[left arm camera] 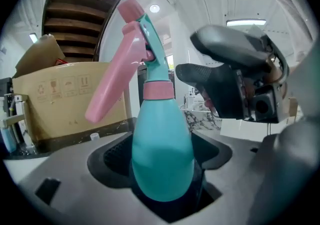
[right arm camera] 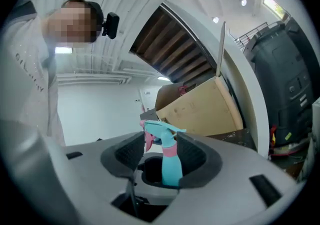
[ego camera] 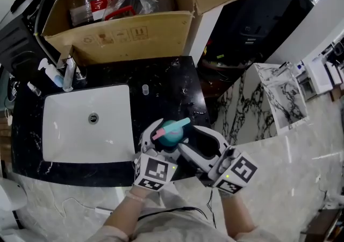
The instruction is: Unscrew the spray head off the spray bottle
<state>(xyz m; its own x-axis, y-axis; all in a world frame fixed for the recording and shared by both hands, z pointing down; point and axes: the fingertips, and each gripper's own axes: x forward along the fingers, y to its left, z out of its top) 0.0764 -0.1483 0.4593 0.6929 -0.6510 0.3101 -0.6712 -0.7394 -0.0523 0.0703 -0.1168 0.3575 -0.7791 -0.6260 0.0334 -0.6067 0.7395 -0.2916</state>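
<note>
- Teal spray bottle (ego camera: pixel 173 135) with the pink trigger is up off the table (ego camera: pixel 161 74), over its near edge, just right of the white sink (ego camera: pixel 64 128).
- Left hand-held gripper (ego camera: pixel 164 142) has it. In the left gripper view the fat lower body of the bottle (left arm camera: pixel 162 154) sits right between the jaws, both pads snug on its sides. Bottle stands roughly upright there, spray head (left arm camera: pixel 150 39) at the top, trigger hanging off to the left.
- Pink collar (left arm camera: pixel 159 89) is on the neck, so the head is still screwed on.
- Right hand-held gripper (ego camera: pixel 196 142) is just right of the bottle, pointing in at it. From the left gripper view it's (left arm camera: pixel 195 55) close beside the spray head and collar, but there's a visible gap, no contact.
- In the right gripper view its jaws (right arm camera: pixel 160 156) stand partway apart and the bottle's neck and spray head (right arm camera: pixel 160 130) show in the gap between them. Neck looks nearer the right pad, but neither pad is pressing on it, so nothing's grabbed on that side.
- Far side of the table there's a big open cardboard box (ego camera: pixel 118 34) with plastic stuff inside, and a faucet (ego camera: pixel 69 73) at the sink's far left corner.
</note>
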